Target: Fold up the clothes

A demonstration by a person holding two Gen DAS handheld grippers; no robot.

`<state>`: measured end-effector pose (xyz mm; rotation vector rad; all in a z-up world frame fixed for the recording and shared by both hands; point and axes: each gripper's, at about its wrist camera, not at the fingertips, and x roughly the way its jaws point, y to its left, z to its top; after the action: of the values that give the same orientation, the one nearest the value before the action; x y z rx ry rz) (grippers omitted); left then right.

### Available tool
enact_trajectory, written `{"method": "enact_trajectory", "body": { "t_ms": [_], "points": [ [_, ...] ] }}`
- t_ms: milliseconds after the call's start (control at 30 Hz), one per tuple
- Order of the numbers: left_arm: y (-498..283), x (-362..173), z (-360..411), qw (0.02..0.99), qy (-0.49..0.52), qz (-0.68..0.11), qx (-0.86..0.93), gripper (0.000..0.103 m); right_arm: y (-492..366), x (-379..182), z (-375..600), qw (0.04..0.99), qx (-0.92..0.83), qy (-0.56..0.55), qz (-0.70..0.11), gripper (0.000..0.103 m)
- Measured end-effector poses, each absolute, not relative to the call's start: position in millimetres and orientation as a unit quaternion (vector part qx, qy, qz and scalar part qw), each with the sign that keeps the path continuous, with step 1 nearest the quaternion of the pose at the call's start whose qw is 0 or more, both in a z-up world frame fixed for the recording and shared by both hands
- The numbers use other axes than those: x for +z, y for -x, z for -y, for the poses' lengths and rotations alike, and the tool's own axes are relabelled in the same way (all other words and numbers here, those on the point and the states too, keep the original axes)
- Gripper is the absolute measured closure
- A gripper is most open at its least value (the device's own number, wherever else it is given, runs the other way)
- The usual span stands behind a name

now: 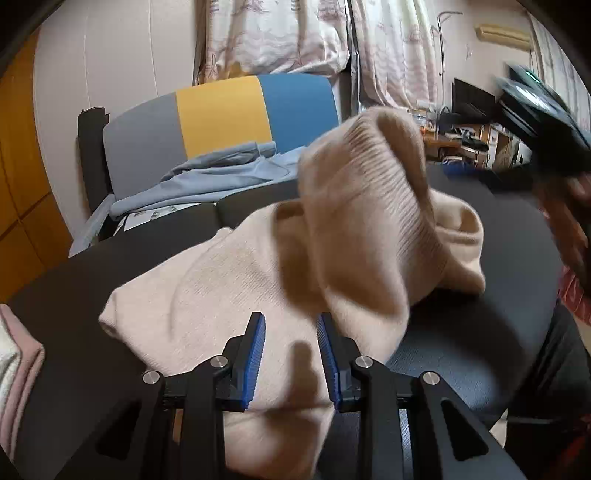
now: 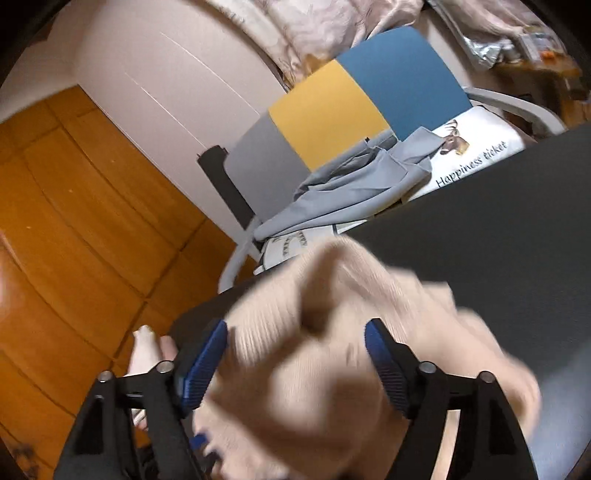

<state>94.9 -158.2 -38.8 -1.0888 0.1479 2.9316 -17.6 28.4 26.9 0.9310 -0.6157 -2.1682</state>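
Beige knit sweater lies heaped on dark table, w/ 1 ribbed part lifted up above the rest, blurred. Left gripper sits low over the near edge of the sweater, its 2 blue pads partly apart; cloth shows in the gap between them but the pads don't press on it, so nothing is gripped. Right gripper has jaws spread wide; blurred sweater fabric bunches between and under the blue pads, loose, no pinch seen. In the left wrist view the right gripper shows as a dark blur at upper right, above the raised cloth. Pale pink and white folded cloth lies at the table's left edge. Behind the table stands a chair w/ grey, yellow and blue back; light blue garment is draped over its seat, beside a white cushion printed "Happiness ticket". Orange wood floor at left; a bare foot shows beside the right gripper's left finger. Patterned curtains hang at the back.
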Motion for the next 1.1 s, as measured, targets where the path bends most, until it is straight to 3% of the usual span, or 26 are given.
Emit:
{"method": "enact_trajectory", "body": {
  "t_ms": [300, 333, 367, 400, 433, 467, 600, 767, 967, 1000, 1033, 1100],
  "points": [
    [-92.1, -31.1, 157.8, 0.011, 0.344, -0.013, 0.939, 0.074, -20.0, -31.4, -23.3, 0.353, -0.795, -0.446, 0.210, 0.025],
    [-93.7, -26.7, 158.6, 0.010, 0.336, -0.017, 0.942, 0.074, -16.3, -37.1, -15.9, 0.357, -0.790, -0.453, 0.209, 0.031],
    [-96.8, -20.4, 158.6, 0.007, 0.326, -0.024, 0.945, 0.074, -11.5, -39.9, -7.8, 0.371, -0.780, -0.454, 0.217, 0.043],
    [-99.3, -15.0, 158.0, 0.008, 0.316, -0.030, 0.948, 0.074, -5.8, -40.5, 0.7, 0.384, -0.772, -0.454, 0.224, 0.082],
    [-104.7, -7.9, 156.1, 0.011, 0.304, -0.039, 0.952, 0.074, 2.1, -35.6, 10.3, 0.393, -0.770, -0.450, 0.226, 0.093],
    [-107.3, 1.1, 151.7, 0.012, 0.288, -0.051, 0.956, 0.074, 9.1, -28.3, 19.5, 0.404, -0.767, -0.443, 0.228, 0.094],
    [-105.3, 16.1, 143.9, 0.009, 0.260, -0.082, 0.962, 0.074, 22.9, 32.0, 57.2, 0.484, -0.754, -0.388, 0.218, 0.094],
    [-84.6, 19.1, 162.0, -0.050, 0.262, -0.059, 0.962, 0.072, 29.4, 94.3, 115.4, 0.569, -0.722, -0.358, 0.163, 0.094],
    [-48.0, -14.8, 201.0, -0.103, 0.350, -0.054, 0.929, 0.071, 55.3, 75.9, 169.8, 0.555, -0.712, -0.418, 0.101, 0.091],
    [-50.5, -18.0, 207.5, -0.101, 0.354, -0.038, 0.929, 0.071, 61.6, 67.5, 168.9, 0.535, -0.722, -0.430, 0.088, 0.076],
    [-52.9, -21.3, 214.1, -0.100, 0.358, -0.021, 0.928, 0.071, 66.9, 60.8, 166.3, 0.518, -0.731, -0.437, 0.081, 0.053],
    [-60.4, -25.0, 224.5, -0.096, 0.360, 0.013, 0.928, 0.071, 71.0, 57.4, 147.9, 0.501, -0.750, -0.420, 0.100, 0.034]
  ]
}}
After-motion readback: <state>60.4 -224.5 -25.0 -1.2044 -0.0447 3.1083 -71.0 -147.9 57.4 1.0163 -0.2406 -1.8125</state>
